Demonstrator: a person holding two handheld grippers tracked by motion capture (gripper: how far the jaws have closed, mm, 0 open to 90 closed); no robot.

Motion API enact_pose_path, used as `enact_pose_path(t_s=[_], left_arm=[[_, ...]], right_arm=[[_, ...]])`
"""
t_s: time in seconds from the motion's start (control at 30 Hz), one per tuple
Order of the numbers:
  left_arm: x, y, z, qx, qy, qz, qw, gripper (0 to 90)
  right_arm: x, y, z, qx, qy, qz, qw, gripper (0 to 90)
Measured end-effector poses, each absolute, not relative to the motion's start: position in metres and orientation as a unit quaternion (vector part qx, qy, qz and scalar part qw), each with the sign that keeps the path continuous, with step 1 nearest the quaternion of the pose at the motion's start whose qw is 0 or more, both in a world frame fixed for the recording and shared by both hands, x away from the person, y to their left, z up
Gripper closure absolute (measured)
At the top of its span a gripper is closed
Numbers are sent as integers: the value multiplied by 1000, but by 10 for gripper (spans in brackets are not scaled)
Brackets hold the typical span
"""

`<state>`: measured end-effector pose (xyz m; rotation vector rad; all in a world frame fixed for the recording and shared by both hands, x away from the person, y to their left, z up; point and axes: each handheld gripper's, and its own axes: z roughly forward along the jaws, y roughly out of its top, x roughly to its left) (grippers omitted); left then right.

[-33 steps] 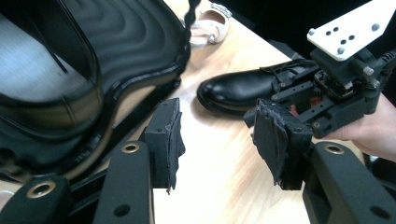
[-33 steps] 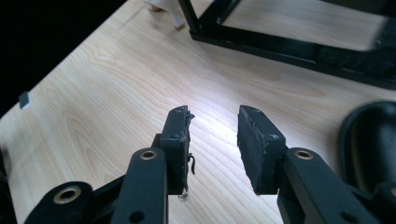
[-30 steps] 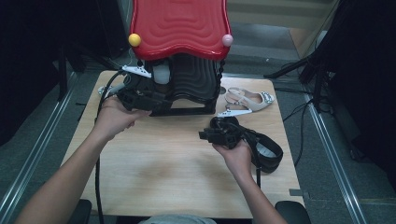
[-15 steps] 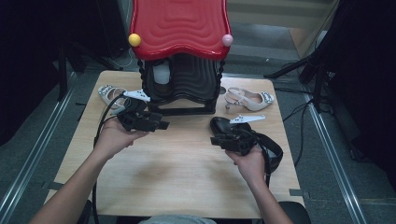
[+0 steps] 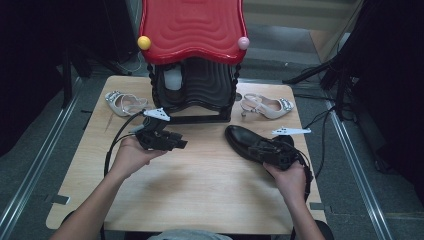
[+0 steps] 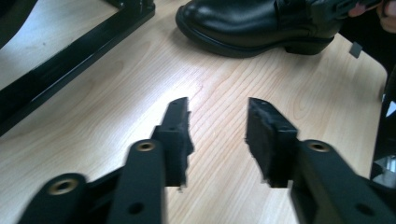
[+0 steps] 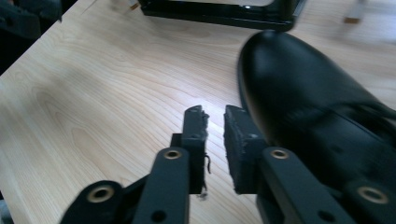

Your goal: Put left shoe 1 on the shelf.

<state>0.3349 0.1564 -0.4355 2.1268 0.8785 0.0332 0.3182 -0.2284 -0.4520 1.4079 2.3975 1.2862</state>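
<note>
A black leather shoe (image 5: 240, 137) (image 6: 261, 23) (image 7: 303, 102) lies on the wooden table (image 5: 200, 195), its toe toward the rack. My right gripper (image 5: 255, 151) (image 7: 214, 116) sits along the shoe's near side. Its jaws have just been closing to a thin gap, nothing between them, and the shoe is just outside the right-hand jaw. My left gripper (image 5: 182, 145) (image 6: 217, 109) hovers low over bare wood left of centre. It points at the shoe, and its jaws have just been closing but stand apart and hold nothing.
A black shelf rack with a wavy red top (image 5: 192, 30) stands at the back centre, and its base bar (image 5: 200, 119) (image 6: 70, 51) runs just beyond both grippers. One silver heeled shoe (image 5: 122, 102) lies left of the rack and another (image 5: 267, 106) lies right.
My left gripper has drawn back from the rack toward the person and come lower. My right gripper and the black shoe have shifted right, and the shoe now rests on the table outside the jaws.
</note>
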Motion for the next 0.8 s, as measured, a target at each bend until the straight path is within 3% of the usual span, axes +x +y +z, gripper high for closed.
enact_pose_path(t_s=[0.13,0.37,0.5,0.8], left_arm=[[340,150,-440,837,342,-16,426,757],[344,144,-447,841,345,-19,417,900],[346,141,-450,839,347,-28,418,900],[343,139,-445,829,352,-9,434,900]], right_arm=[[314,-243,-448,471,780,409,52,900],[307,-266,-437,480,779,398,69,900],[307,-278,-433,485,784,379,83,900],[316,-287,-453,502,797,329,65,900]])
